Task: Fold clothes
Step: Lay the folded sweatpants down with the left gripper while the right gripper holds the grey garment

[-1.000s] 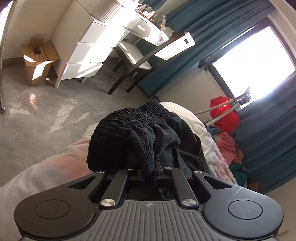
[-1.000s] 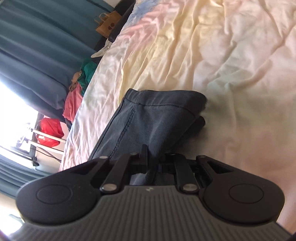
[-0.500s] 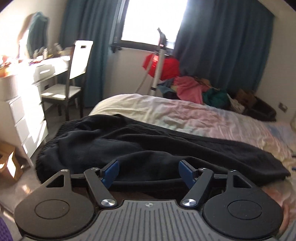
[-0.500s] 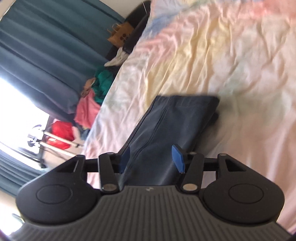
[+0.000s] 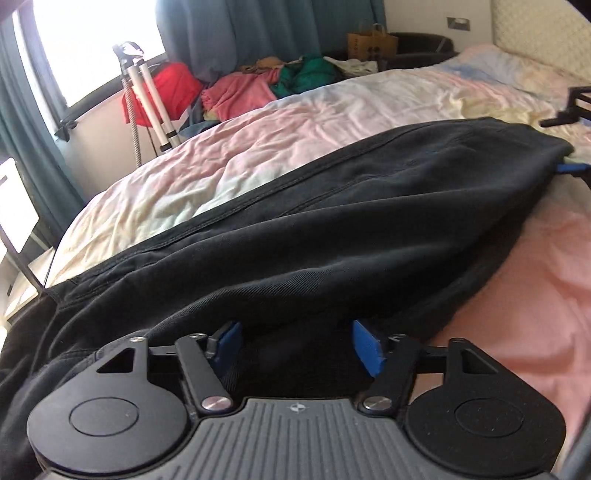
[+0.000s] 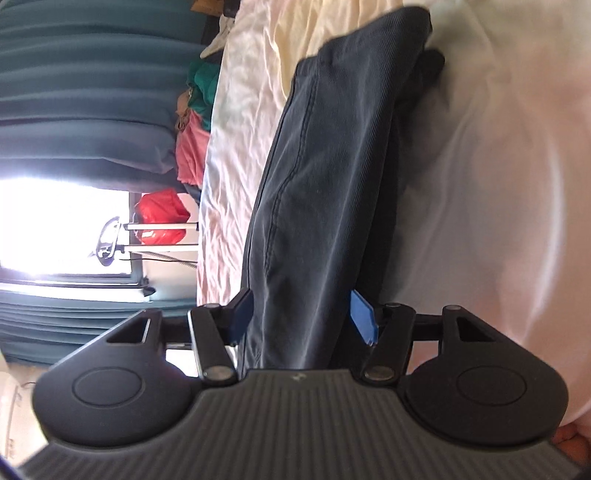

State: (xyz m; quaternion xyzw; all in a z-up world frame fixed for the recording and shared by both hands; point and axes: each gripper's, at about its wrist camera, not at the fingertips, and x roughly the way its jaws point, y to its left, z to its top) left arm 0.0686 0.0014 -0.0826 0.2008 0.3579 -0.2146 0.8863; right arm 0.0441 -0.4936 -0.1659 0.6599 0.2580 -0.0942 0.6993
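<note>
A pair of dark navy trousers [image 5: 332, 229] lies folded lengthwise on the pastel bedsheet [image 5: 258, 147], stretching from near left to far right. My left gripper [image 5: 297, 341] is open, its blue pads on either side of the cloth at the waist end. The same trousers [image 6: 325, 177] fill the middle of the right wrist view. My right gripper [image 6: 301, 314] is open, its pads straddling the cloth without pinching it. A blue pad [image 5: 570, 168] of the right gripper shows at the far leg end in the left wrist view.
A pile of pink, green and red clothes [image 5: 258, 85] lies by the teal curtains [image 5: 240, 33] beyond the bed. A tripod [image 5: 147, 99] stands by the bright window. A paper bag [image 5: 371, 42] sits at the far wall. A white chair [image 5: 14, 206] is at the left edge.
Both grippers were shut on the trousers a second ago and have opened, letting the cloth go. The trousers now lie stretched out flat on the bed. Both cameras have swung round.
</note>
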